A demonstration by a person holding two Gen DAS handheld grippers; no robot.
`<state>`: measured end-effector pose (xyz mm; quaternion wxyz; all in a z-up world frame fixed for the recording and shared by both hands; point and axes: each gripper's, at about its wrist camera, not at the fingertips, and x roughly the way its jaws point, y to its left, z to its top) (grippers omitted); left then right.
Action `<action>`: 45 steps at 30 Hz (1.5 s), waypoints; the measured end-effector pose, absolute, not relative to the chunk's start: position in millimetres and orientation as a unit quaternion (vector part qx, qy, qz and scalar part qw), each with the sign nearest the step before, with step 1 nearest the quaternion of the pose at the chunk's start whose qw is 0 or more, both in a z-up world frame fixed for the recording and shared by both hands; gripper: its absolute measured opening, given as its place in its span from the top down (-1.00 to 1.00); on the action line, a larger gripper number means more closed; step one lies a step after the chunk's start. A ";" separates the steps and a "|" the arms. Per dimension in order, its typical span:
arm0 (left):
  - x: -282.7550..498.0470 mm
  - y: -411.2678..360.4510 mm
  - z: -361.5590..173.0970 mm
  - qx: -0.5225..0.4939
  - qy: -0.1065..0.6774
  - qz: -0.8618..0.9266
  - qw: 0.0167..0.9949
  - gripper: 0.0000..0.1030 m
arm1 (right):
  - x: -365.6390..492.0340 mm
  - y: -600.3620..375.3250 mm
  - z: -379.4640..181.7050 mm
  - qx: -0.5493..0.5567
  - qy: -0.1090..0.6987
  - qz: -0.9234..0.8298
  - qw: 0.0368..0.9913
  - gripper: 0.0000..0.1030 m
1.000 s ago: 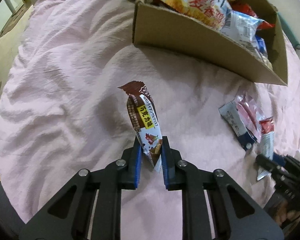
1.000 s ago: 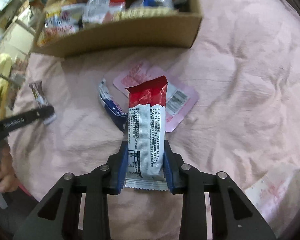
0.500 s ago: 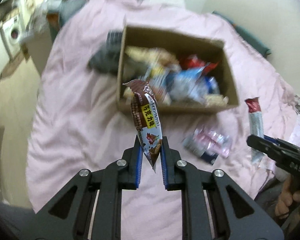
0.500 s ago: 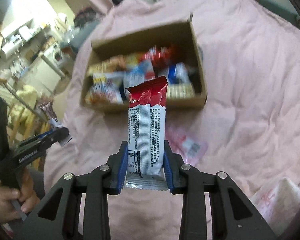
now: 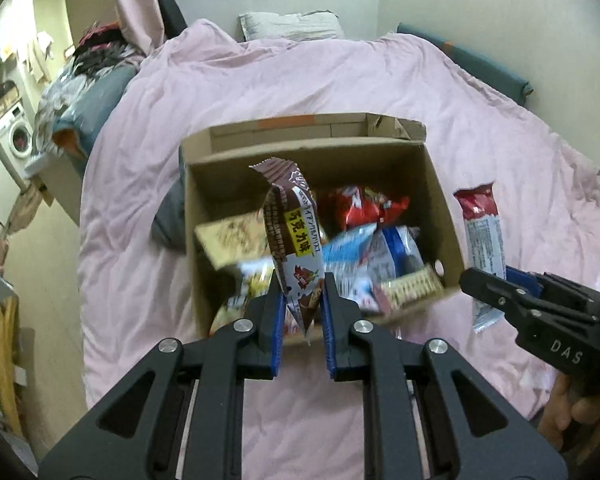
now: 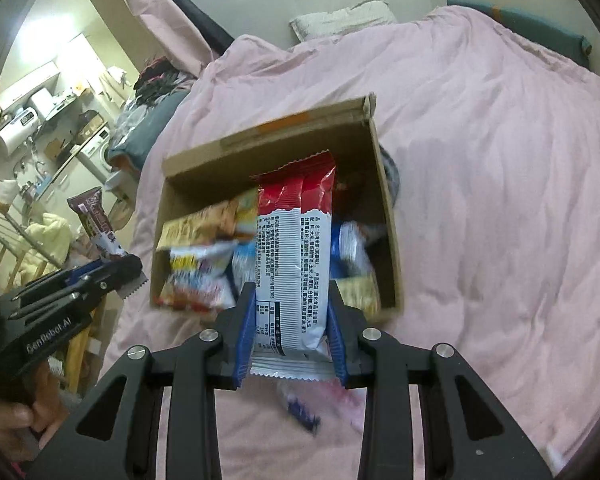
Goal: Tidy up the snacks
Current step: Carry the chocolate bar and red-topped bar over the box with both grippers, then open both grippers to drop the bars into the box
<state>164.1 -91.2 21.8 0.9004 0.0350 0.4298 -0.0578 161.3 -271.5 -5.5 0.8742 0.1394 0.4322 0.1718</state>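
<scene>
Since a second ago we have lifted both grippers off the pink bedspread (image 5: 340, 92), and the cardboard box (image 5: 440, 200), which then sat at the top edge of each view, now lies straight beyond the fingertips with its whole opening showing.

Our left gripper (image 5: 302, 312) is clenched on the lower end of a brown chocolate snack bar (image 5: 296, 232); the bar stands up between the blue pads and leans a little, its top reaching in front of the box's far wall. Our right gripper (image 6: 292, 336) grips a red-and-white snack bar (image 6: 294, 248) by its lower half, the crimped bottom seam hanging just behind the pads and the red top rising over the box interior.

Past both sets of fingers the box holds a heap of snack packets (image 5: 364, 240), partly blurred. Under the right fingers a blue-and-pink wrapper (image 6: 304, 412) lies on the bedspread, smeared by motion. Far beyond the fingertips a pillow (image 5: 292, 26) rests at the wall, and to the left of the bed stands a washing machine (image 5: 16, 140).
</scene>
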 end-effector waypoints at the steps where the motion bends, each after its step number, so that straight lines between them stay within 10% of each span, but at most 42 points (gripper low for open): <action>1: 172.7 -95.8 21.6 0.039 0.432 -0.058 0.899 0.74 | 167.3 -271.1 -4.5 0.137 0.429 0.172 0.876 0.34; 45: 265.5 -104.9 -27.2 0.024 0.490 -0.013 0.871 0.71 | 257.1 -252.7 -48.0 0.158 0.486 0.149 0.846 0.30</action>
